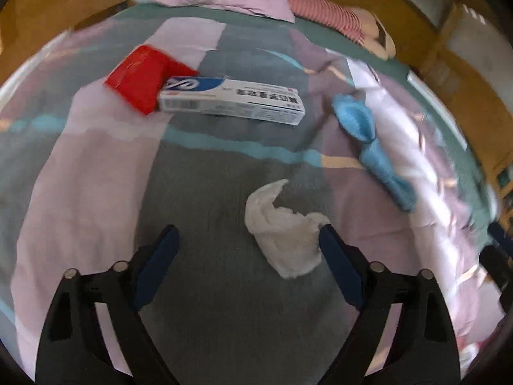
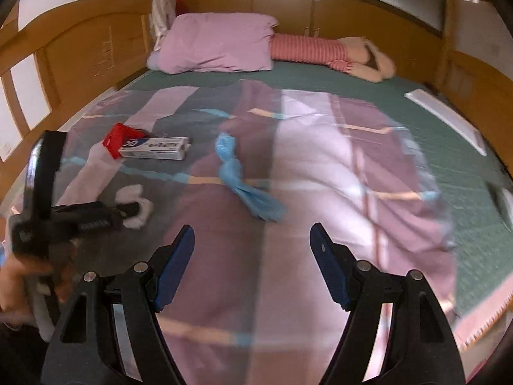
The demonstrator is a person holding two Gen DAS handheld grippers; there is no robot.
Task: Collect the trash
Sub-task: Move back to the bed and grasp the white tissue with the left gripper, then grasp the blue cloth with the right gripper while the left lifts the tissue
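A crumpled white tissue lies on the bed quilt. My left gripper is open just above it, the tissue near the right finger. Beyond lie a white toothpaste box, a red packet and a blue crumpled wrapper. In the right wrist view my right gripper is open and empty above the quilt. The blue wrapper lies ahead of it. The left gripper shows at the left over the tissue, with the box and red packet behind.
A pink pillow and a striped plush toy lie at the head of the bed. Wooden panels enclose the bed on the far sides. A white flat strip lies at the right edge.
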